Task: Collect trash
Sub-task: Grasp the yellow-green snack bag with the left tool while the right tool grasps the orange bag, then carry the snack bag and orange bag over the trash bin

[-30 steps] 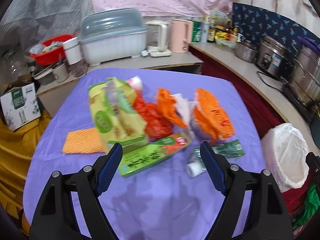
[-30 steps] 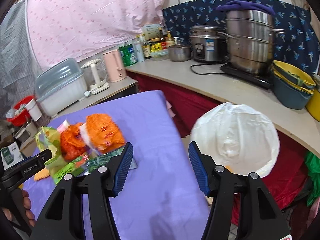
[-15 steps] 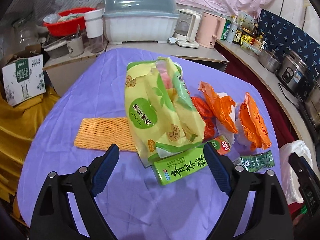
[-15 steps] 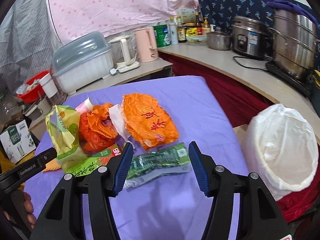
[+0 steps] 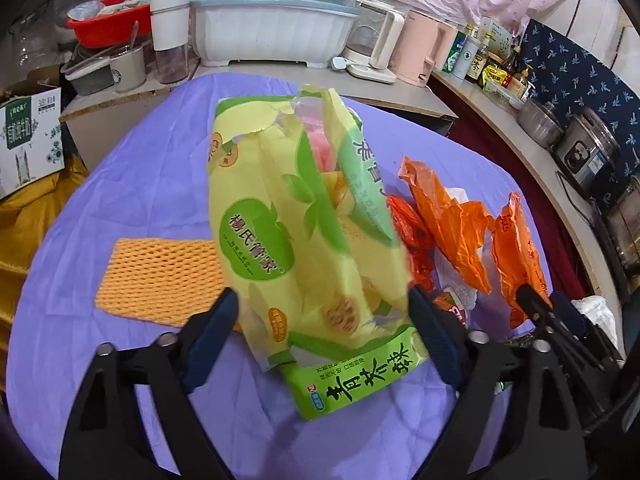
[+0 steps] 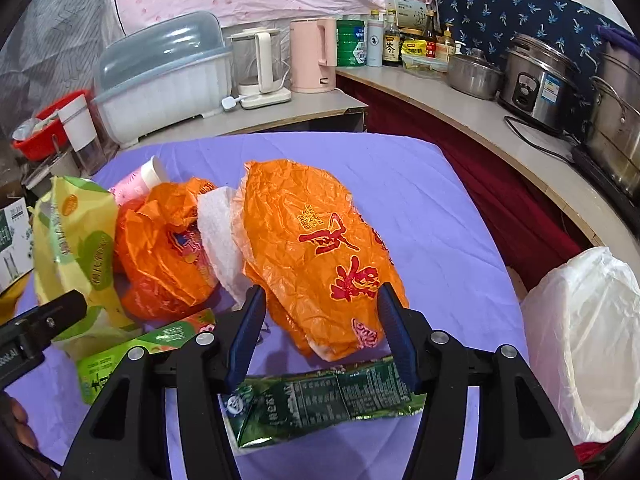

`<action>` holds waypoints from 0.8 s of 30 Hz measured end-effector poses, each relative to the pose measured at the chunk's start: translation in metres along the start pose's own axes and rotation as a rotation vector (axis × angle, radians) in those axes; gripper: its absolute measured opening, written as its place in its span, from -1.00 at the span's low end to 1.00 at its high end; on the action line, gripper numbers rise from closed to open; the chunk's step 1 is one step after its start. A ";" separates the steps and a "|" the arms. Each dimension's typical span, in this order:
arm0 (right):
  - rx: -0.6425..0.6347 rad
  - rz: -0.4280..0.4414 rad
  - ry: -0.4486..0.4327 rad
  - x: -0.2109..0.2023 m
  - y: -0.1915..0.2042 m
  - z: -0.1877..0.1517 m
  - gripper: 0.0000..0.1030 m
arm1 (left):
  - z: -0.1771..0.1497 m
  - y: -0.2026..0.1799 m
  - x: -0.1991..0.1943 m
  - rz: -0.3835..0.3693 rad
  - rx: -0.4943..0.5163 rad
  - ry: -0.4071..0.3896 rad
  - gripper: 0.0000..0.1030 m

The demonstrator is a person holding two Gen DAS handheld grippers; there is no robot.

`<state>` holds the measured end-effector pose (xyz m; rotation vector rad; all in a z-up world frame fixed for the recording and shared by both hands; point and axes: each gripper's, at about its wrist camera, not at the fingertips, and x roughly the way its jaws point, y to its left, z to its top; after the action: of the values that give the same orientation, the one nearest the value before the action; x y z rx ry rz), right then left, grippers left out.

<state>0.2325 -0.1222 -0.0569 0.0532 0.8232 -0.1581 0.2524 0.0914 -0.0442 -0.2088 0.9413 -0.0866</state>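
Observation:
Trash lies heaped on a purple-covered table (image 6: 420,200). In the left wrist view a tall yellow-green snack bag (image 5: 300,232) stands over a green tea carton (image 5: 352,376). My left gripper (image 5: 322,300) straddles the bag's lower part, its jaws closing, and the pads do not visibly press. An orange foam net (image 5: 160,276) lies to the left. In the right wrist view my right gripper (image 6: 321,294) stands open around the near end of a crumpled orange plastic bag (image 6: 312,248). A dark green packet (image 6: 320,400) lies under its fingers. A bin with a white liner (image 6: 584,344) stands at the right.
A second orange bag (image 6: 168,248), white tissue (image 6: 220,232) and a pink cup (image 6: 140,180) sit in the heap. Behind the table a counter holds a dish rack (image 6: 168,76), a pink kettle (image 6: 314,56), a rice cooker (image 6: 536,76) and pots. A cardboard box (image 5: 30,136) stands left.
Both grippers have come down and closer to the heap. The left now has the yellow-green bag between its fingers. The right swung left from the bin to the orange bag.

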 end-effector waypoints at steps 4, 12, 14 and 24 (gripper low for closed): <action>0.007 0.009 0.011 0.007 -0.005 0.001 -0.26 | 0.001 0.000 0.001 -0.045 0.018 0.015 -0.23; 0.060 0.056 -0.051 -0.019 -0.020 0.005 -0.52 | 0.003 0.002 -0.020 -0.067 0.018 -0.022 -0.81; 0.069 0.058 -0.075 -0.031 -0.024 0.008 -0.69 | 0.005 0.002 -0.032 -0.076 0.016 -0.046 -0.82; 0.124 0.054 -0.210 -0.107 -0.060 0.019 -0.72 | 0.011 -0.032 -0.109 -0.179 0.090 -0.164 -0.82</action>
<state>0.1651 -0.1705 0.0358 0.1722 0.6009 -0.1605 0.1977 0.0793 0.0552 -0.2132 0.7528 -0.2727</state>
